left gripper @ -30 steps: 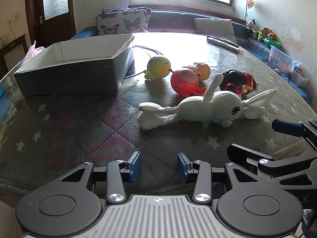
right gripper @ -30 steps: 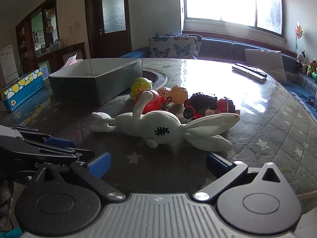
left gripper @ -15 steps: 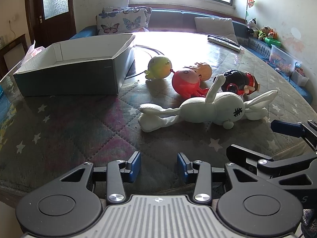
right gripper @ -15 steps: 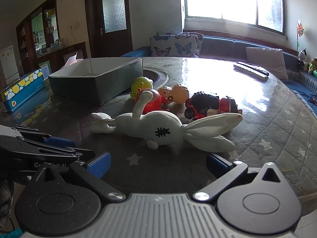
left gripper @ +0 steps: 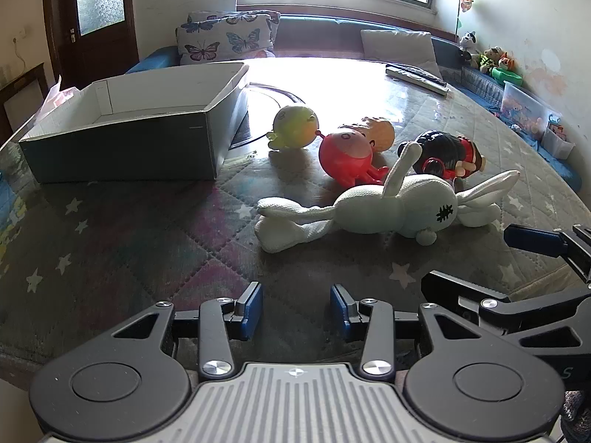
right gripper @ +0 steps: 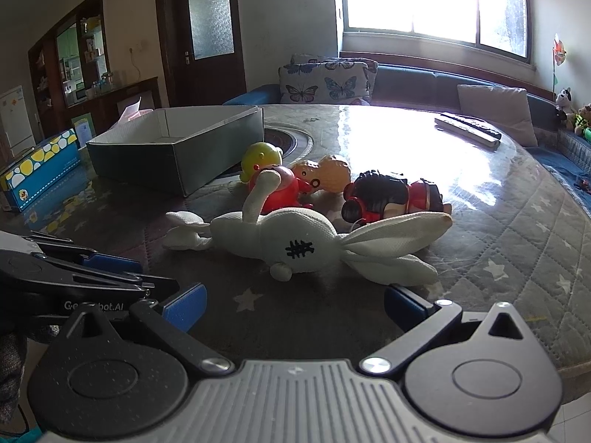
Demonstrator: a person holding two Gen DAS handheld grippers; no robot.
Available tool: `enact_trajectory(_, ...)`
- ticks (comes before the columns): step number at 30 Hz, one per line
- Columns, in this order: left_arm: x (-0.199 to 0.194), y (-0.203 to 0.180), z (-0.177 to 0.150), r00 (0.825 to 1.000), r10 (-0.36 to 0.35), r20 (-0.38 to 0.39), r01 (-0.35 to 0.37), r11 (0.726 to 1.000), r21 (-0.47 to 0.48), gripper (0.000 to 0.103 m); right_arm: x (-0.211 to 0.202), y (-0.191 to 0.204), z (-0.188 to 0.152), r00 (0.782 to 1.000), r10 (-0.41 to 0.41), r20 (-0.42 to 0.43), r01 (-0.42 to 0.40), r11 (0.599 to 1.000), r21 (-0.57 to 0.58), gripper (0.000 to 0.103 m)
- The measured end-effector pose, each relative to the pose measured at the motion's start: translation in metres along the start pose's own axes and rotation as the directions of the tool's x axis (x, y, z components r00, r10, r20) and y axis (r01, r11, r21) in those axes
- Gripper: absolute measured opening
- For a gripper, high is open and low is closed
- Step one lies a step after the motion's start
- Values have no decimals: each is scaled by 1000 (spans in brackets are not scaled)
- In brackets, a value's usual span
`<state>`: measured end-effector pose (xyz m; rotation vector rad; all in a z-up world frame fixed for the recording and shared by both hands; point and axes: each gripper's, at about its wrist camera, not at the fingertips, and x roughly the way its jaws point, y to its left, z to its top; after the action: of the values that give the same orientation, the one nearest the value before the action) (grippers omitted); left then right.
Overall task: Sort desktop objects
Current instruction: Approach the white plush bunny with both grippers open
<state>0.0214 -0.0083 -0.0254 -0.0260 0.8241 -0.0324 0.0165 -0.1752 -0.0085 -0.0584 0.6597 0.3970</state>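
A white plush rabbit [left gripper: 384, 208] [right gripper: 295, 240] lies on its side on the round table [left gripper: 129, 236], one arm raised. Behind it sit a red toy figure [left gripper: 345, 157] [right gripper: 282, 190], a yellow-green toy [left gripper: 295, 127] [right gripper: 258, 157], an orange doll head [left gripper: 378, 134] [right gripper: 328, 173] and a black-haired doll [left gripper: 443, 153] [right gripper: 391, 195]. An open grey box [left gripper: 140, 110] [right gripper: 177, 140] stands at the left. My left gripper [left gripper: 295, 310] is open over the near table edge, nothing between its blue pads. My right gripper [right gripper: 293, 302] is open wide just in front of the rabbit.
Remote controls [left gripper: 415, 74] [right gripper: 467, 129] lie at the table's far right. A blue and yellow spotted box [right gripper: 37, 170] sits left of the table. A sofa with butterfly cushions [left gripper: 229, 37] runs under the window. A recessed burner ring [right gripper: 291, 140] lies mid-table.
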Motion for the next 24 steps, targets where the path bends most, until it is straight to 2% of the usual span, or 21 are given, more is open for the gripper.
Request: enact_trajectory(24,11,4,16,1000,-19,-22,19,1000,5,43,12,-8,10,1000,9,-20,-9,1000,23,103)
